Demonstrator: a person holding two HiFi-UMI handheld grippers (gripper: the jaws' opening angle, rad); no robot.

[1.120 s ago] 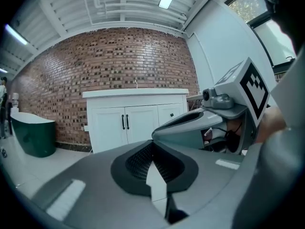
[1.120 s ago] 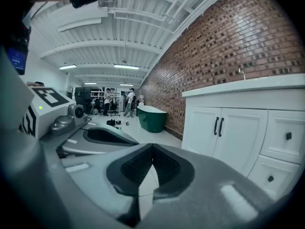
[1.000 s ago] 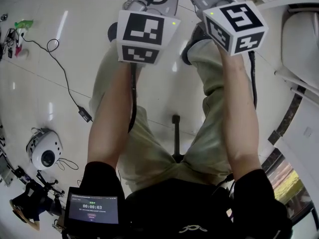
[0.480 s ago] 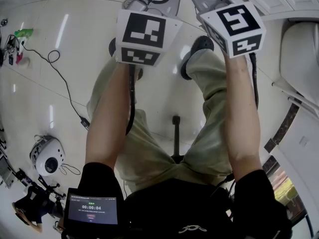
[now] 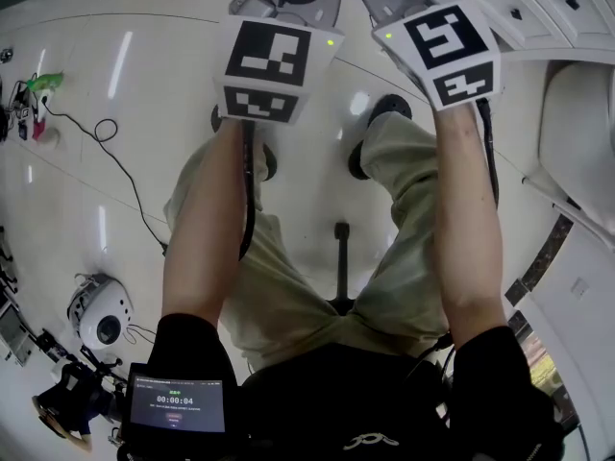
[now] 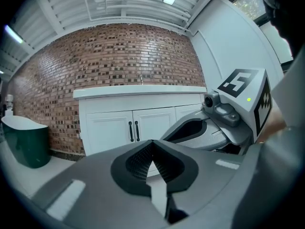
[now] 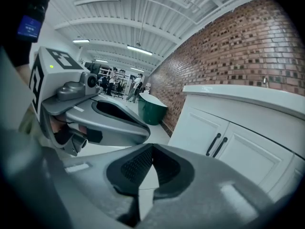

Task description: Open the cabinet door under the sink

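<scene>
The white cabinet [image 6: 143, 128] stands under a white countertop [image 6: 138, 90] against a brick wall, some way ahead of me. Its two doors are closed, with a pair of black vertical handles [image 6: 134, 130] at the middle seam. In the right gripper view the same handles [image 7: 215, 146] sit to the right. My left gripper [image 6: 152, 148] is shut with nothing in it. My right gripper [image 7: 152, 151] is shut and empty too, and neither touches the cabinet. In the head view both marker cubes, left [image 5: 274, 70] and right [image 5: 447, 51], are held side by side at the top.
A dark green bin [image 6: 26, 142] stands left of the cabinet by the brick wall [image 6: 95, 56]. Cables [image 5: 106, 142] and a round white device [image 5: 96, 315] lie on the glossy floor at my left. A white fixture [image 5: 577, 133] is at my right.
Both grippers moved forward together toward the cabinet as the person stepped ahead. More of the white cabinet has come into the head view's top right corner. Both stay shut.
</scene>
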